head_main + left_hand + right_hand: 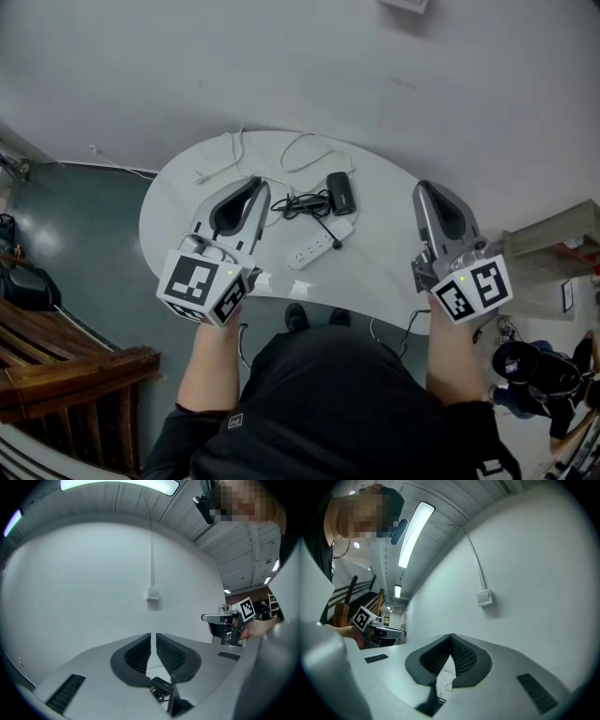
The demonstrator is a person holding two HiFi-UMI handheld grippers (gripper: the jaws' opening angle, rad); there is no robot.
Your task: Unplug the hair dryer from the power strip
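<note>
**Figure.** Head view, read with both gripper views. The left gripper (257, 185) and the right gripper (427, 189) were held level above the white table (178, 202), both pointed at the wall (300, 66).

In the left gripper view, the jaws of the left gripper (153, 634) were drawn in to a thin slit, with nothing between them. In the right gripper view, the jaws of the right gripper (451, 635) met at their tips, likewise on nothing.

The white power strip (314, 251) lay flat on the table between the two grippers. It was just to the right of the left gripper and well apart from the right one, so the left hand was judged the nearer. Its long axis ran on a slant, from the person's near left toward the far right.

The black hair dryer (340, 192) was set beyond the strip, toward the wall, with its cord (298, 203) bundled at its left. A single strand was led back to a small black plug (336, 244) at the strip's near edge. Whether that plug was seated in a socket or merely laid against the strip could not be told at this size. Both a plugged-in dryer and one already freed were therefore fitted by the scene.

A loose white cable (309, 150) was left at the table's far edge.
</note>
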